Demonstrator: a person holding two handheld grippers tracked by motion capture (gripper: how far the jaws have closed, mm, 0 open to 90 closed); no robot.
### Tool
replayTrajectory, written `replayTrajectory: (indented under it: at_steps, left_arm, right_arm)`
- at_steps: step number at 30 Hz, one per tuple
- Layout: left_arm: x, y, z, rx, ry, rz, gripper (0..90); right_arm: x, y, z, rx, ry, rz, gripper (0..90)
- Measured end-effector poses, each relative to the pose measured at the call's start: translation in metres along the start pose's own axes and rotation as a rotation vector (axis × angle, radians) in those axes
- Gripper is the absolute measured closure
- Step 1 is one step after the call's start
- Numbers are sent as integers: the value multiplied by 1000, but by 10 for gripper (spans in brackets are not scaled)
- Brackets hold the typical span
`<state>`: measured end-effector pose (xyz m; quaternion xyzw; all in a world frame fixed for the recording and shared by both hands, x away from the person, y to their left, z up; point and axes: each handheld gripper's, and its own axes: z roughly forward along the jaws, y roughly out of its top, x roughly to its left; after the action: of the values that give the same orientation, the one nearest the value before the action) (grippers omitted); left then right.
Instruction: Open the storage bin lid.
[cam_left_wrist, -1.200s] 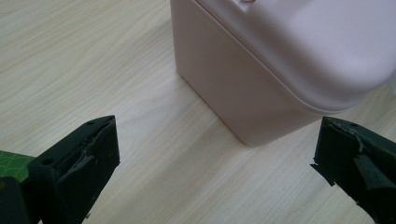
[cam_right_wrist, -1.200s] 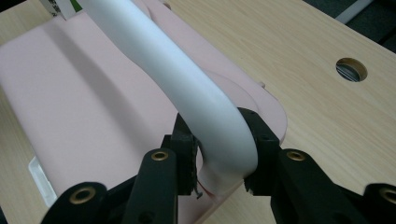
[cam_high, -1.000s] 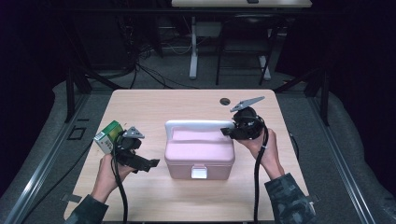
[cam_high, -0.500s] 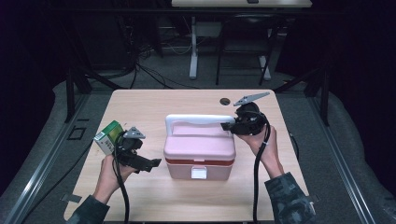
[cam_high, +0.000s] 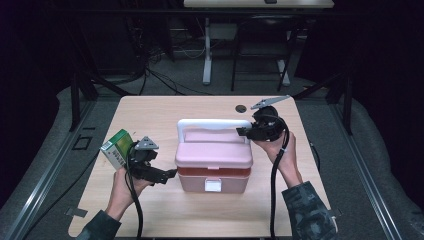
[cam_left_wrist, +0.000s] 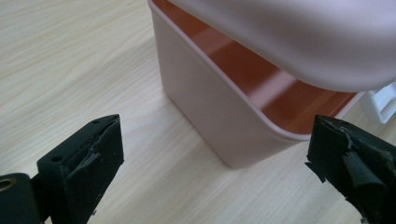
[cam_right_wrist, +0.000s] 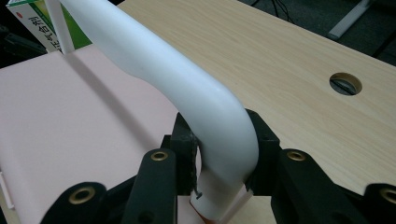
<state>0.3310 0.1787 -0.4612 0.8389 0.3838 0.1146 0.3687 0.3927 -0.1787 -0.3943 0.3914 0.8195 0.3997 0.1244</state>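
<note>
Right tongs (cam_right_wrist: 219, 154): I have them clamped on the right-hand bend of the white handle (cam_high: 212, 123), which arches across the pink lid (cam_high: 214, 154) with its long axis running side to side on the worktop (cam_high: 150, 107); the lid looks lifted, a gap showing above the pink box (cam_left_wrist: 205, 112) and its reddish inside. Left tongs (cam_left_wrist: 210, 163): jaws wide apart, holding nothing, pointed at the box's near left corner, which lies just ahead of them and close. The left hand is the nearer one to that open gap. Green carton (cam_high: 116, 147): standing just behind my left hand, apart from the box. Worktop: pale wood grain, a round cable hole (cam_high: 241, 108) behind the right tongs. Room: dark, with a grey floor, cables and table legs beyond.
</note>
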Motion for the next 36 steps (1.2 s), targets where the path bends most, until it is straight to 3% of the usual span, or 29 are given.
replayTrajectory:
  at_steps: [13,22,29,36]
  left_arm:
    - [-6,0,13,-59,-18,-34,168]
    - [-10,-2,25,-58,-21,-46,400]
    - [-16,-2,30,-66,-27,-44,527]
    - [-18,-4,32,-80,-8,-65,559]
  right_arm:
    - [-2,5,-1,-3,0,12,693]
    - [-3,5,0,-2,-9,6,694]
    - [-3,6,1,-6,-20,-6,695]
    - [-4,7,2,-14,-27,-16,697]
